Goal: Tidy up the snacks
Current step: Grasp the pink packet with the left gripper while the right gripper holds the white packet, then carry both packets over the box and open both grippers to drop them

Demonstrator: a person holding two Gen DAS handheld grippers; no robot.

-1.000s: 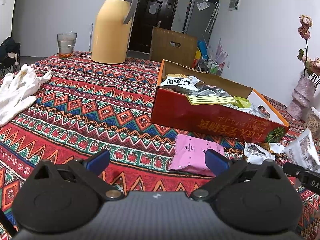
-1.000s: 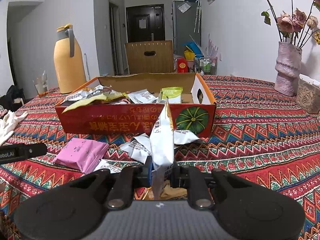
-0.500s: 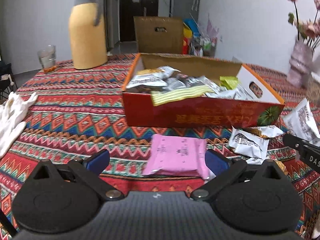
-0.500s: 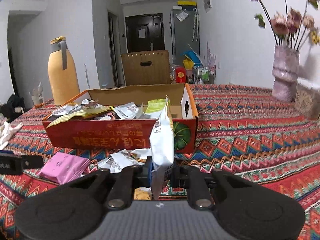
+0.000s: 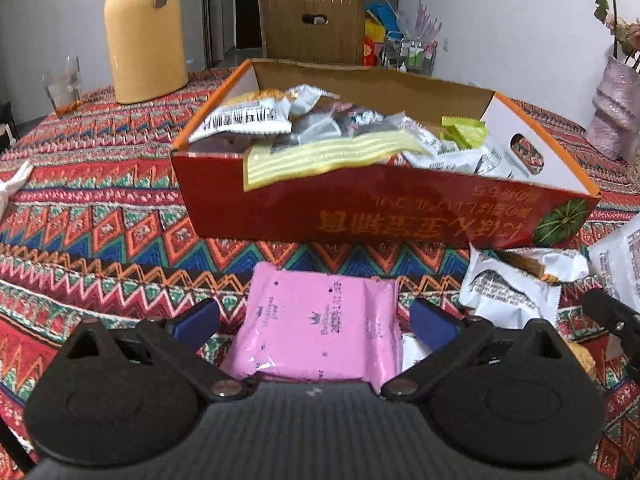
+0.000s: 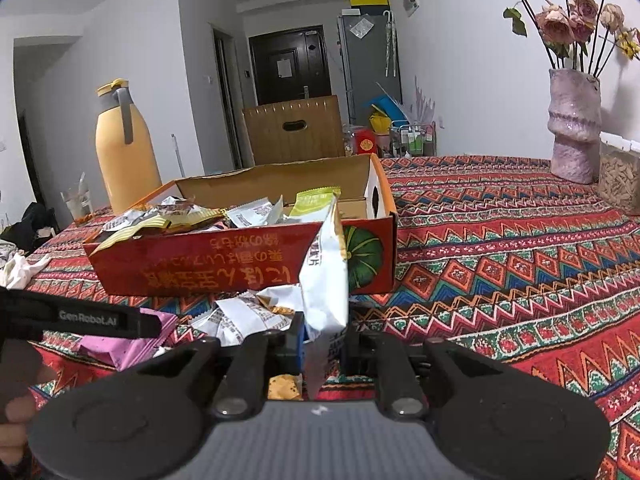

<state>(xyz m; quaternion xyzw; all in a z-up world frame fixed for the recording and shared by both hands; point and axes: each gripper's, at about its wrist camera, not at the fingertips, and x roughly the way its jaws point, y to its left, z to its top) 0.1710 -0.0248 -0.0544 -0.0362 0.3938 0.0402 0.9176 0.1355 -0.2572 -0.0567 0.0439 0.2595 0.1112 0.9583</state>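
— What do you see around the red box (image 5: 360,216)?

— I see it part-full of snacks. Just before it, my left gripper (image 5: 316,322) stands spread wide around the flat pink packet (image 5: 320,328); my right gripper (image 6: 322,344) is clamped on an upright white packet (image 6: 325,280).

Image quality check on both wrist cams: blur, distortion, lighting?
Left wrist: far wall and yellow jug soft, pink packet print legible, strong fisheye bending of the red box, dim cool light. Right wrist: sharper overall, black vignette in the top corners, the table edge curves, the white packet in the tongs partly blocks the box.
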